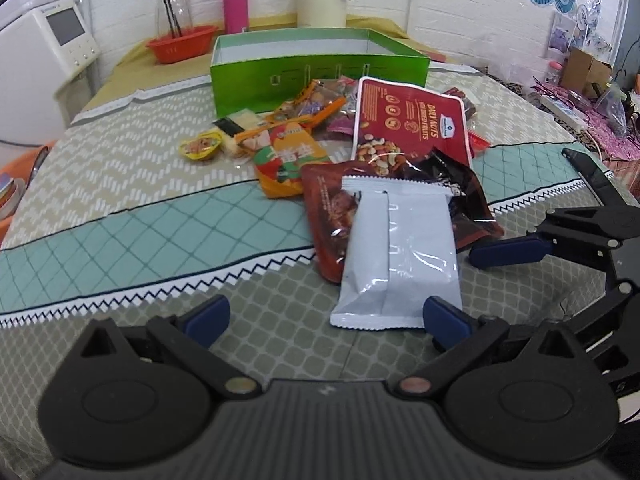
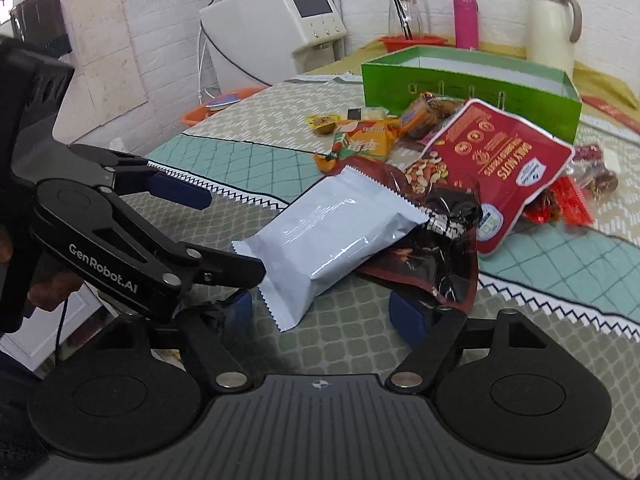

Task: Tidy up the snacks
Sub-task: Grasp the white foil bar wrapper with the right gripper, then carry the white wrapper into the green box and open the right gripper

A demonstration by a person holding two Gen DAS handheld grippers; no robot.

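While both grippers are converging on the white packet [image 1: 400,252] lying nearest the front edge of the table [image 1: 120,240], the step in hand looks like picking it up for the green box [image 1: 320,72] waiting near the far edge. Doing this well probably means closing across the packet's narrow width, at its near end, and lifting it clear of the dark red pouch [image 1: 332,216] it is partly resting on (that pouch could otherwise be dragging along). One tool should be enough; the other is best kept out of the way.

The left gripper [image 1: 326,316] is standing spread wide, its right pad just beside or touching the packet's near corner, its left pad over bare cloth; it is holding nothing. The right gripper [image 2: 328,316] is also standing open and empty, straddling the packet's end, with one pad touching or just under the crumpled dark wrapper [image 2: 452,248]. The remaining snacks, including the red nut bag [image 1: 412,120], are lying heaped in front of the box.
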